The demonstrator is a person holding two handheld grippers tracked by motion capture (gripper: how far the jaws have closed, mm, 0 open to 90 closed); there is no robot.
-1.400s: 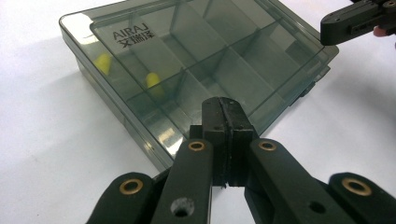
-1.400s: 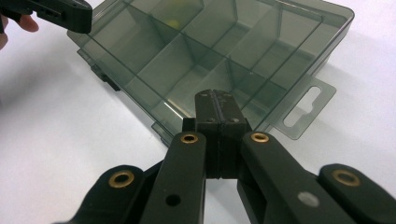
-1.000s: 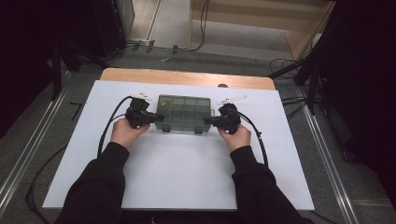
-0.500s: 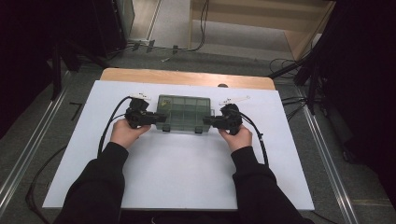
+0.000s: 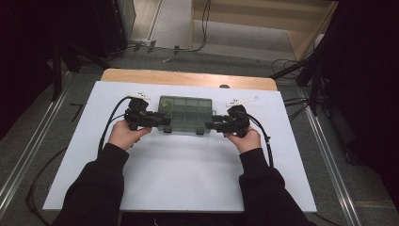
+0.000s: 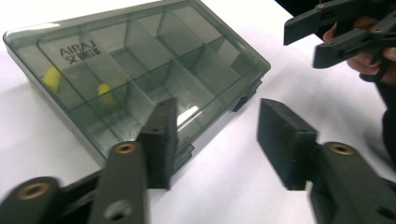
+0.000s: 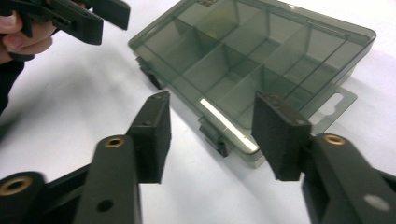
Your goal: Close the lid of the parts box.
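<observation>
Flanking box (image 5: pixel 183 114) w/ both grippers | L gripper (image 5: pixel 162 120): jaws apart, nothing held, one jaw over box's near L corner | R gripper (image 5: pixel 211 125): jaws spread, empty, latches (image 7: pixel 212 132) just ahead btwn jaws | box: lid shut, flat on white table (image 5: pixel 188 179), btwn grippers | 2 yellow bits (image 6: pixel 52 78) inside, far side from L gripper

You work at a white-topped table (image 5: pixel 188 188) with a wooden far edge (image 5: pixel 188 78). Beyond that edge, grey floor (image 5: pixel 174 28) carries loose cables (image 5: pixel 205 23); a pale wooden cabinet (image 5: pixel 301 28) stands beyond it, right, amid dark surroundings.
</observation>
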